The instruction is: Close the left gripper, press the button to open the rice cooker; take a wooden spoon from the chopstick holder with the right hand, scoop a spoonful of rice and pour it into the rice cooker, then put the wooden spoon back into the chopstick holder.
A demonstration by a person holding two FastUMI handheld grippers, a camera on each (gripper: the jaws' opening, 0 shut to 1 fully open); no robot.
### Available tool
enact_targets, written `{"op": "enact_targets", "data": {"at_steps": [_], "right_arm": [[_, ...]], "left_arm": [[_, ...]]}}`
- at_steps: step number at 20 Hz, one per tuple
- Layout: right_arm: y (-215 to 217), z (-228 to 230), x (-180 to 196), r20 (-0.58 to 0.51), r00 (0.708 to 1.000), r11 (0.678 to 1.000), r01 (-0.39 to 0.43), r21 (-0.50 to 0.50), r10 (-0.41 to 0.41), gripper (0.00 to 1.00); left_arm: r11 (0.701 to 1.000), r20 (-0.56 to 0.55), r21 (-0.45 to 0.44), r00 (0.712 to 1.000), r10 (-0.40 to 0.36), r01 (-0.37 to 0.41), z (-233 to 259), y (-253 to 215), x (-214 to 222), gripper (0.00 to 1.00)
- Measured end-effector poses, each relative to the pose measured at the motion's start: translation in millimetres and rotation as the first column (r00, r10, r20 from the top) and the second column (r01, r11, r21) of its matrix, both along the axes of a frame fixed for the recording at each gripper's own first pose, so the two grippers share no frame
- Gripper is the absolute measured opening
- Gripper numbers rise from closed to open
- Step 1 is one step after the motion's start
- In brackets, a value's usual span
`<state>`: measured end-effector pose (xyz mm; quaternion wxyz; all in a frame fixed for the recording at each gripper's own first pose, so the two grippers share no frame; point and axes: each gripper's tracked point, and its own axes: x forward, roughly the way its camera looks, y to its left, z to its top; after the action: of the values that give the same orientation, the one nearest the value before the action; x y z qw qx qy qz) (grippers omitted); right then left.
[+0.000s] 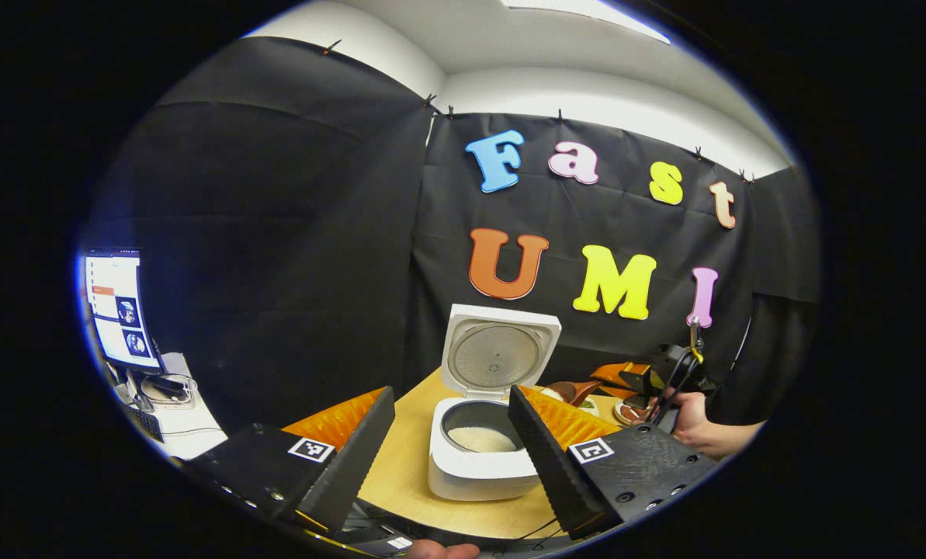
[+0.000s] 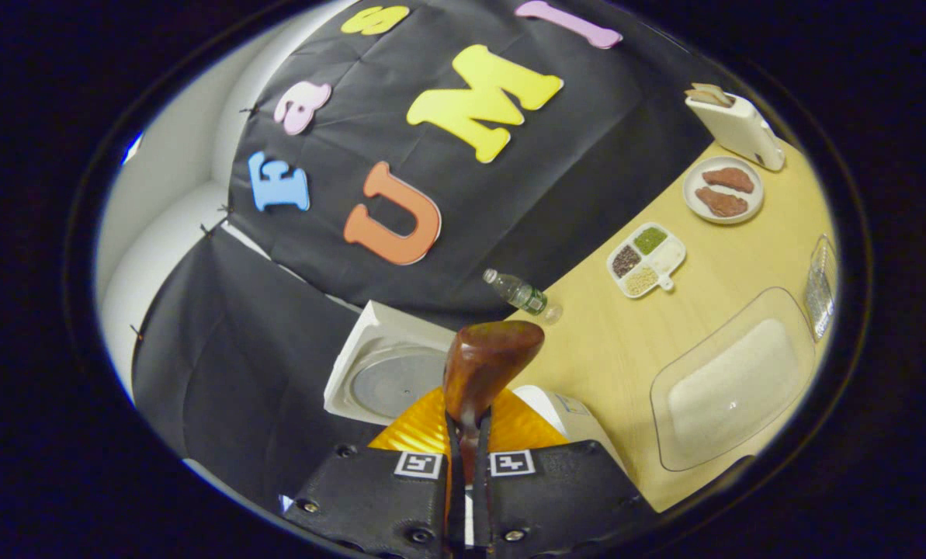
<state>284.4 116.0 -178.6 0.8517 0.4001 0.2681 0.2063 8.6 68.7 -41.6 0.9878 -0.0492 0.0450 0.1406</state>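
Left gripper view: my left tool (image 1: 451,435) stands with its fingers spread wide and nothing between them, framing the rice cooker (image 1: 484,450) on the table (image 1: 400,473). The cooker's lid (image 1: 497,353) stands upright, so I judge the button press complete; the left tool is held back, presumably to leave the pot mouth free. White rice (image 1: 482,440) lies in the inner pot. To the right, a hand (image 1: 691,423) holds the other gripper, with the wooden spoon's bowl showing just beyond the cooker.

Right gripper view: my right tool (image 2: 466,466) is clamped tight on the handle of the wooden spoon (image 2: 487,365), both fingers pressing it, bowl pointing forward above the raised lid (image 2: 389,376). Whether the bowl carries rice I cannot tell from this angle. The clear tray of rice (image 2: 730,384) lies to the right on the table (image 2: 626,341), near the cooker, which keeps the carry short. Farther off stand a water bottle (image 2: 518,293), a divided dish of grains (image 2: 646,260), a plate (image 2: 723,190) and a white holder (image 2: 734,126).

I judge the spoon to be at or near the pour; its return to the chopstick holder is not yet done.
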Motion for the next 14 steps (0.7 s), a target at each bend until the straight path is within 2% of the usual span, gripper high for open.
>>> {"op": "enact_targets", "data": {"at_steps": [6,11,14], "right_arm": [[49.3,-14.8,7.5,0.071,0.993,0.973,-0.076,-0.216,0.093,0.09],[74.5,-18.5,4.9,0.167,0.965,0.911,-0.122,-0.394,0.201,0.09],[83.8,-24.6,4.4,0.187,0.951,0.877,-0.134,-0.461,0.244,0.09]], "left_arm": [[0.996,-0.007,-0.021,0.996,0.087,-0.087,-3.3,26.2,-29.3,0.94],[0.992,-0.031,-0.022,0.992,0.126,-0.126,-7.2,29.6,-39.9,0.94],[0.99,-0.033,-0.02,0.99,0.14,-0.141,-7.1,31.5,-43.2,0.94]]}}
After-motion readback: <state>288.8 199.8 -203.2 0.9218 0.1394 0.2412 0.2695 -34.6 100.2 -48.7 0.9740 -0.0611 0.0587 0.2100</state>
